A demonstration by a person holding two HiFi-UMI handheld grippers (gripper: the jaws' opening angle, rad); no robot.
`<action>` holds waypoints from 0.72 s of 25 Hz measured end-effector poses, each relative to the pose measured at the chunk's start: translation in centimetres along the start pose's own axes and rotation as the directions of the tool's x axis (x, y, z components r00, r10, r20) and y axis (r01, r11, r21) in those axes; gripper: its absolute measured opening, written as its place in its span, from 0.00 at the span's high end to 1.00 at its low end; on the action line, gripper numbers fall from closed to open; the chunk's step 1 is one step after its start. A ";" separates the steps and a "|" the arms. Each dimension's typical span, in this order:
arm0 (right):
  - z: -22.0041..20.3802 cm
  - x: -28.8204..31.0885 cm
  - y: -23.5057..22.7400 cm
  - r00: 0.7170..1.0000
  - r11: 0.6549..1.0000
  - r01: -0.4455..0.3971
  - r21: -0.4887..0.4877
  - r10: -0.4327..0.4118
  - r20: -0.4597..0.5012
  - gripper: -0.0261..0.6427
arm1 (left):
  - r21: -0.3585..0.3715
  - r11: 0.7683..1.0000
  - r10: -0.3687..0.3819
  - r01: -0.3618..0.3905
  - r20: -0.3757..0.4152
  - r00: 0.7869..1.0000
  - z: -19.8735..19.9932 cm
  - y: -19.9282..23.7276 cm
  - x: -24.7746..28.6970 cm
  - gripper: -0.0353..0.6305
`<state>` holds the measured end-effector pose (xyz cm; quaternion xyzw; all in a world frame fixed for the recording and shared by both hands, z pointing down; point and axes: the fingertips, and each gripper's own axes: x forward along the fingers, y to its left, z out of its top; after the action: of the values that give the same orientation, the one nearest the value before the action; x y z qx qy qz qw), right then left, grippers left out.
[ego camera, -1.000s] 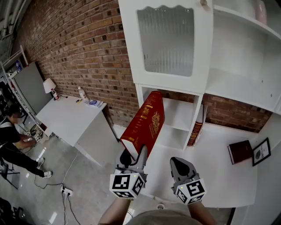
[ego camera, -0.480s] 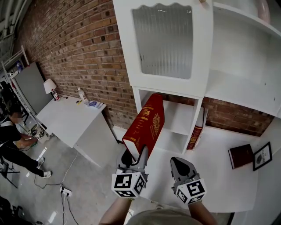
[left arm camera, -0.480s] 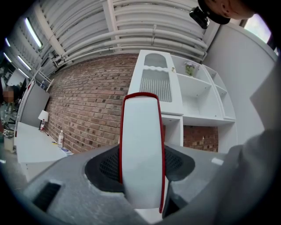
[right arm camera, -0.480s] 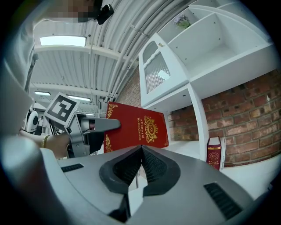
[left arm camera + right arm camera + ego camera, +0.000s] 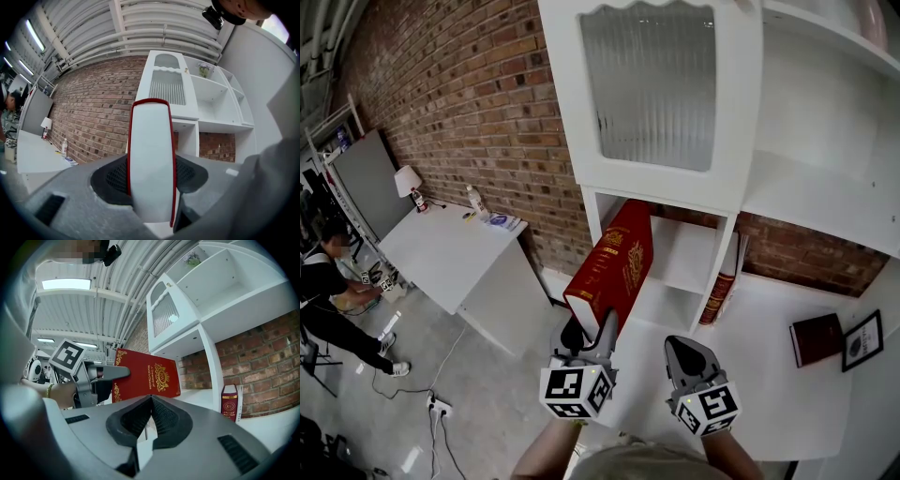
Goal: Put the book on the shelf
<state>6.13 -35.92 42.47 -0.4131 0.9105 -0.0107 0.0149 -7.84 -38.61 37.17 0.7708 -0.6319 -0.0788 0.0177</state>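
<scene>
Bright, even light from ceiling panels (image 5: 65, 284); strong fisheye distortion, dark vignette at edges.

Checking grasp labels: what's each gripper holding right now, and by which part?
The left gripper clamps the red book at its lower end, one jaw on each cover. The right gripper holds nothing, jaws together.

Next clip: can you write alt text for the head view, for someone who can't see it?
The left gripper holds a large red hardcover book with gold lettering, tilted toward the open lower compartment of a white shelf unit. The right gripper, jaws together and empty, sits beside it above a white counter.
</scene>
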 end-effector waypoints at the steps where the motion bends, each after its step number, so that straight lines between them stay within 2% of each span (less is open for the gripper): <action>1: 0.0 0.0 -0.1 1.000 1.000 -0.001 0.001 0.001 -0.001 0.95 | 0.001 1.000 0.001 -0.001 0.000 1.000 0.0 0.0 0.2 0.58; 18: -0.3 0.2 -1.0 1.000 1.000 0.009 0.004 -0.009 -0.008 0.95 | 0.035 0.999 -0.009 0.010 -0.014 1.000 -0.5 -0.2 2.4 0.58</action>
<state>6.70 -36.76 42.75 -0.4171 0.9087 -0.0145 0.0119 -7.10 -40.98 37.35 0.7745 -0.6295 -0.0623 0.0083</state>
